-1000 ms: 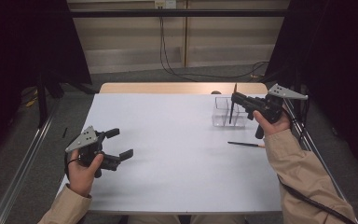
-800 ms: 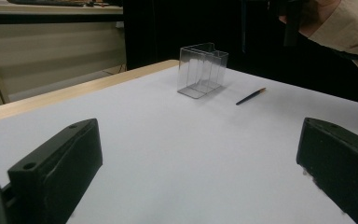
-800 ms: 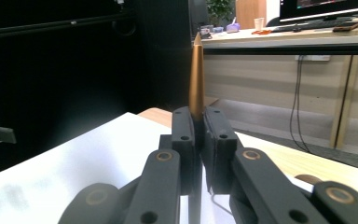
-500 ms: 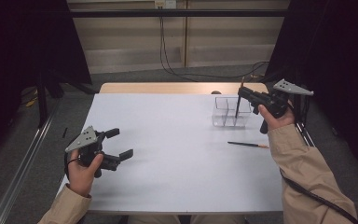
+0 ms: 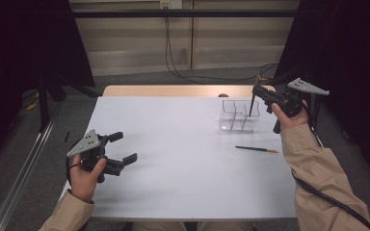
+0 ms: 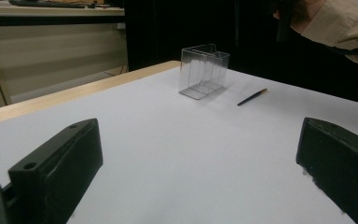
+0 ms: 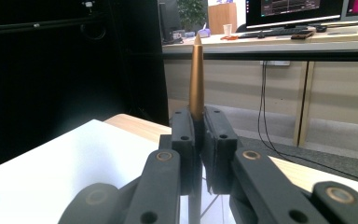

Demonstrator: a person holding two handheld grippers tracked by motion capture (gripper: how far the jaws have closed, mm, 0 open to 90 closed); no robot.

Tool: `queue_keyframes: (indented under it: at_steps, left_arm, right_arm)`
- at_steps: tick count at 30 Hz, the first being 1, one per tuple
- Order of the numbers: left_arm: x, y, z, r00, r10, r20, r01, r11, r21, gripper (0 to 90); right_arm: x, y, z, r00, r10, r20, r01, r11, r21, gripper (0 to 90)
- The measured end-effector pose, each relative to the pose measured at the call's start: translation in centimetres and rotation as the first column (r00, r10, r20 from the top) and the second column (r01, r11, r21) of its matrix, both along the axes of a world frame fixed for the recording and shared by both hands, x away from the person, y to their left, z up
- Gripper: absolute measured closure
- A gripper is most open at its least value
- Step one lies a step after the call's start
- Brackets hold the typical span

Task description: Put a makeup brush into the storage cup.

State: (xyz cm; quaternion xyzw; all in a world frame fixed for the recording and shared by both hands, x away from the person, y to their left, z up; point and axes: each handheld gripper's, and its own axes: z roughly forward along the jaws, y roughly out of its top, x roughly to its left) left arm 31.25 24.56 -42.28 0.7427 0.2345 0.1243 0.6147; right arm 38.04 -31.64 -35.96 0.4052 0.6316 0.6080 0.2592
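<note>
Right hand-held gripper [image 5: 256,92] pinches pencil [image 7: 196,74] upright over far-right box [image 5: 239,115]; light, stiff, slippery — I grip mid-shaft. Left hand-held gripper [image 5: 120,147] wide open, empty.

Both forearms wear tan sleeves. Each black gripper [image 5: 117,147] [image 5: 255,89] carries a grey three-cornered plate on top; a black cable trails from the right one.

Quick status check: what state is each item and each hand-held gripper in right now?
Left hand-held gripper: open, holding nothing, low over the table.
Right hand-held gripper: shut on a pencil, upright above the clear organizer.
Clear organizer: upright, compartments look empty.
Second pencil: lying flat on the table.
</note>
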Motion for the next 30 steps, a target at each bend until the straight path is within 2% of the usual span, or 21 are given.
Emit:
queue_keyframes:
  at_steps: [17, 30]
  left_arm:
    - [0.0, 0.0, -0.1, 1.0000, -0.002, -0.003, 0.002, 1.0000, 0.001, 0.2]
    - [0.0, 0.1, 0.0, 1.0000, 0.003, -0.004, -0.003, 1.0000, -0.010, 0.3]
  right_arm:
    - [0.8, -0.8, -0.4, 0.9987, -0.051, -0.002, 0.051, 0.998, -0.036, 83.9]
    - [1.8, -0.9, -1.7, 0.9970, -0.077, -0.003, 0.077, 0.996, -0.037, 83.9]
